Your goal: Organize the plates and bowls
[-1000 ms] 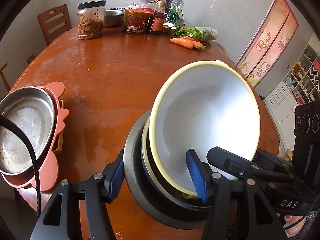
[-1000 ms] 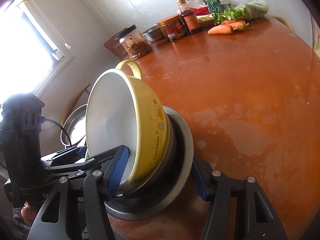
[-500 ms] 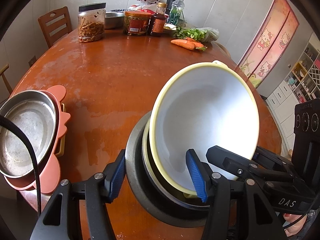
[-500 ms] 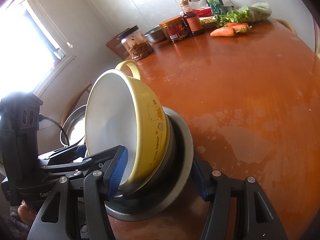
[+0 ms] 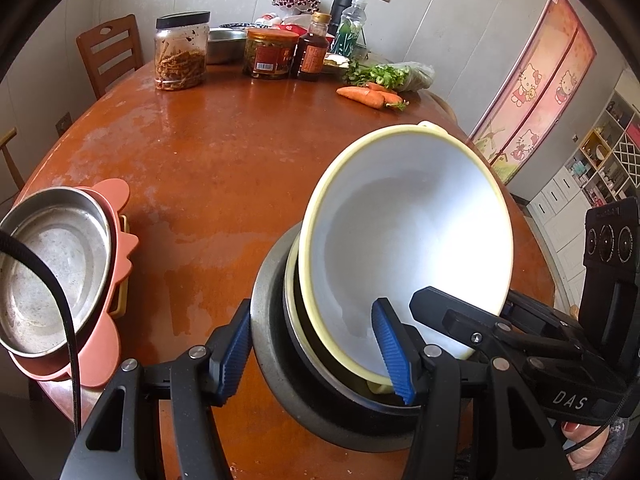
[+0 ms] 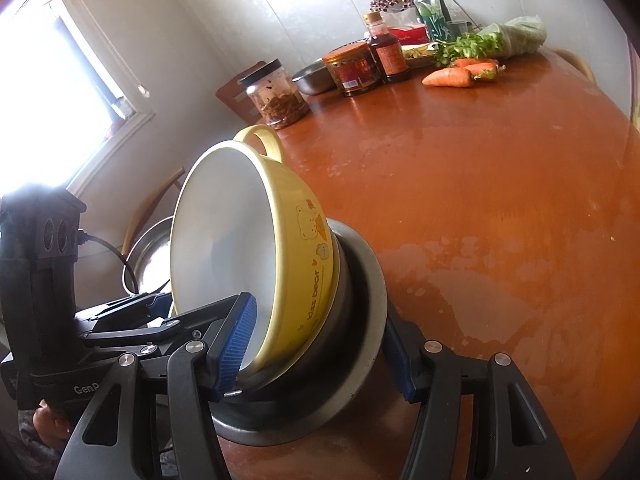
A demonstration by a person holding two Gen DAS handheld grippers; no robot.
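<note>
Bowls sit nested and tilted at the lower centre of both wrist views: a yellow enamel bowl with a white inside and a loop handle (image 5: pixel 404 240) (image 6: pixel 256 248) leans inside a grey steel bowl (image 5: pixel 272 320) (image 6: pixel 360 280) at the near edge of the round reddish-brown wooden table (image 5: pixel 224 152) (image 6: pixel 500 184). The left gripper (image 5: pixel 316 356) is clamped across the rims of both bowls, one blue pad outside the steel wall, the other against the white inside. The right gripper (image 6: pixel 320 356) grips the same stack from the opposite side, likewise straddling both rims. At the left edge of the left wrist view, a shallow steel dish (image 5: pixel 48 268) rests on a pink plastic plate with lobed ears (image 5: pixel 100 360). Carrots (image 5: pixel 368 96) (image 6: pixel 452 76) lie at the table's far side.
</note>
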